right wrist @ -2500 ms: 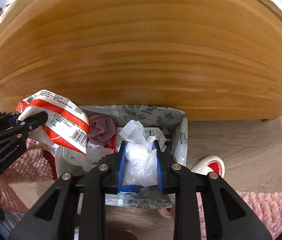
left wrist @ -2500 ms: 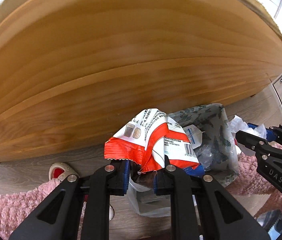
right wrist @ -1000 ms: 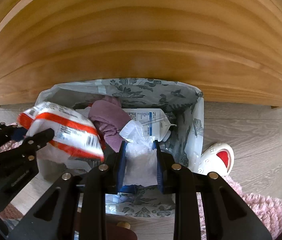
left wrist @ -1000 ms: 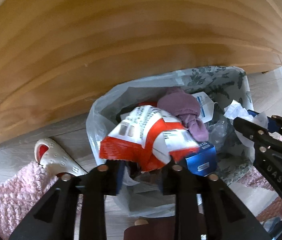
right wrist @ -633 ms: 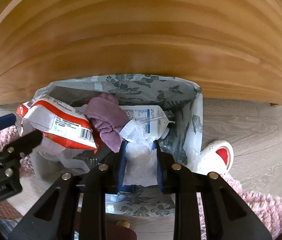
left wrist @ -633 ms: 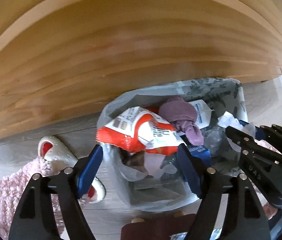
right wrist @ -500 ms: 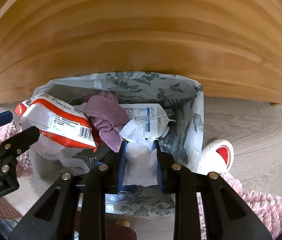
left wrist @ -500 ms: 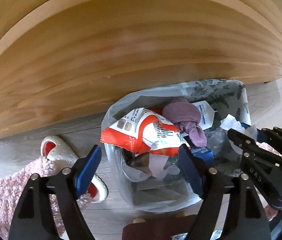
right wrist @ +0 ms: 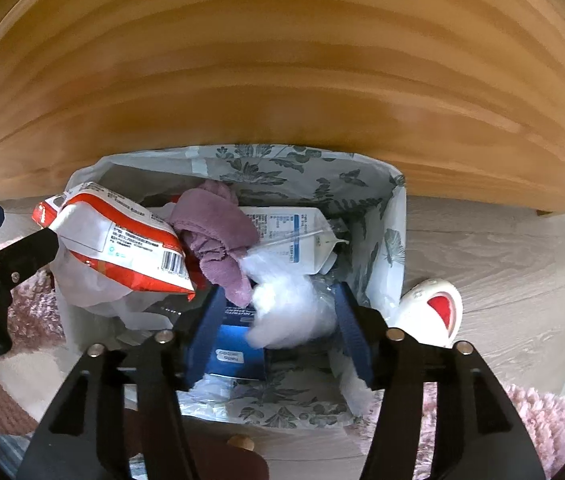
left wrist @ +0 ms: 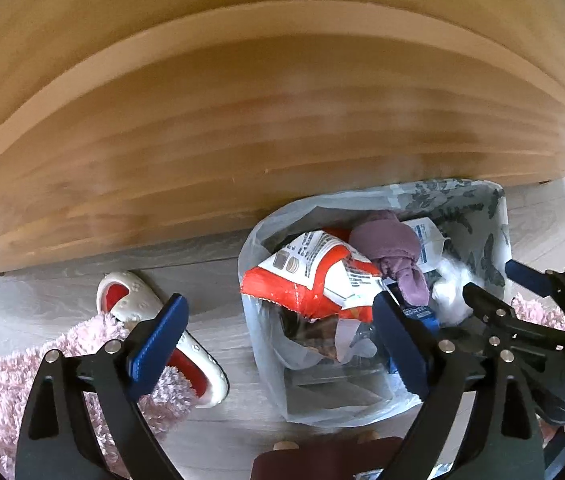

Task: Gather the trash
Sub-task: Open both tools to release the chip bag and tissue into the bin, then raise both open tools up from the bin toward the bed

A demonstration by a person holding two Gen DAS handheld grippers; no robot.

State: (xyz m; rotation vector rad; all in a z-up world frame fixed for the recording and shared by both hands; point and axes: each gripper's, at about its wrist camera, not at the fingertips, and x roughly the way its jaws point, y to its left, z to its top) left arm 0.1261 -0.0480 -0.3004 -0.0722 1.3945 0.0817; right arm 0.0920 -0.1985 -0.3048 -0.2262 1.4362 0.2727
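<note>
Right wrist view: right gripper [right wrist: 278, 320], jaws just opening around crumpled white plastic wrap [right wrist: 286, 304], over leaf-patterned bin [right wrist: 386, 232]; red-and-white snack bag [right wrist: 118, 236] at nine o'clock.

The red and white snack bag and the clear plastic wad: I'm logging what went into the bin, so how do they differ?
The snack bag is printed red and white with a barcode; the plastic wad is plain and translucent. The snack bag lies at the bin's left side, clear of the left gripper, whose jaws have just been opening; the plastic wad sits between the right gripper's just-opening jaws. Both are crumpled and inside the bin.
</note>
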